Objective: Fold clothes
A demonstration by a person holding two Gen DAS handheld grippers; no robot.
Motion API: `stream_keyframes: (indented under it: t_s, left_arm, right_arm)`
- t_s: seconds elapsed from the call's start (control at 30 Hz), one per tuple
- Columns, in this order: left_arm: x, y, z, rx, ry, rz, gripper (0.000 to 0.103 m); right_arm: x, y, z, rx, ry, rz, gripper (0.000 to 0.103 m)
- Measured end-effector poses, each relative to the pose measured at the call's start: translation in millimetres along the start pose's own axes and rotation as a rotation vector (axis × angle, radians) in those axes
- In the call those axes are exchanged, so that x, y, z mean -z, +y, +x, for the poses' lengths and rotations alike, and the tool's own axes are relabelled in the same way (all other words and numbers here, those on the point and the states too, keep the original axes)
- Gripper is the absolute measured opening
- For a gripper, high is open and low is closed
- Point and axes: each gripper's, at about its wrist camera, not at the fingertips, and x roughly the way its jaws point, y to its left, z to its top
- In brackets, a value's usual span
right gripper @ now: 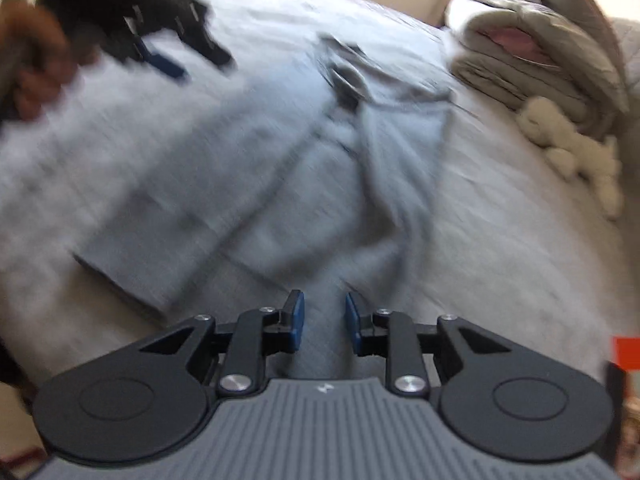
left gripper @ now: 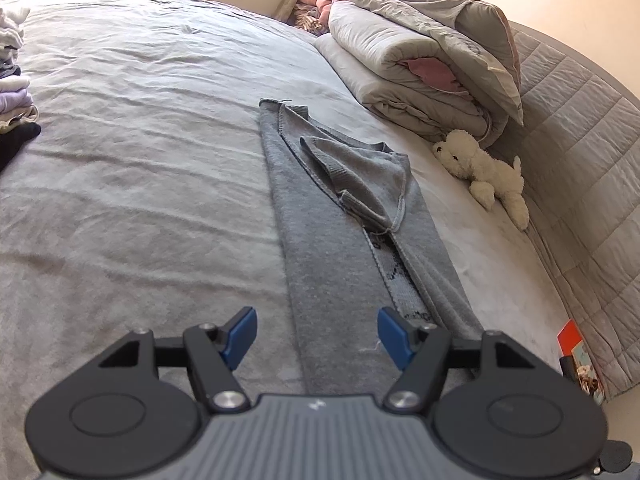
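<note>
Grey knitted fabric makes the long folded garment (left gripper: 352, 240), which lies in the middle of the bed as a narrow strip running away from the left wrist camera. Both long sides are folded inward, so a thin gap between them shows a patterned dark and light band. On the far half a sleeve is laid back over the body; its ribbed cuff and the stitched seams are visible. The near end of the garment reaches under the left gripper (left gripper: 316, 336), whose blue pads stand wide apart above the cloth and press on nothing, so it is released.

In the right wrist view the picture is blurred. The right gripper (right gripper: 322, 322) has its blue pads a small way apart, with grey cloth seen in the gap below them; the pads do not seem to pinch it, so this gripper is also released. In this view the left gripper (right gripper: 160, 56) appears at the upper left, held by a person's hand (right gripper: 32, 68).

The bed is covered with a pale grey wrinkled sheet (left gripper: 140, 140). At the head side there is a rolled grey quilt with a pink inside (left gripper: 420, 64) and a pillow leaning on it. A white plush toy dog (left gripper: 484, 172) lies near the quilted grey headboard (left gripper: 580, 152). A pile of folded light clothes (left gripper: 14, 80) sits at the left edge, well apart from the garment. A small red and white box (left gripper: 576, 348) lies at the bed's right edge.
</note>
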Motion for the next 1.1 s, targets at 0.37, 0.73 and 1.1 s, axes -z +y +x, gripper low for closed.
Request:
stream_keyframes:
  t_s: [0.37, 0.73, 1.1]
  left_arm:
    - [0.3, -0.9, -0.5, -0.002, -0.001, 0.000, 0.068]
    - [0.6, -0.3, 0.0, -0.004, 0.006, -0.005, 0.068]
    - [1.4, -1.6, -1.9, 0.003, 0.007, -0.002, 0.068]
  right_arm:
    - [29.9, -117.9, 0.8, -0.577, -0.095, 0.966, 0.019]
    - [8.0, -49.9, -31.5, -0.199, -0.174, 0.439, 0.039]
    - [12.9, -4.0, -10.5, -0.005, -0.055, 0.096, 0.014]
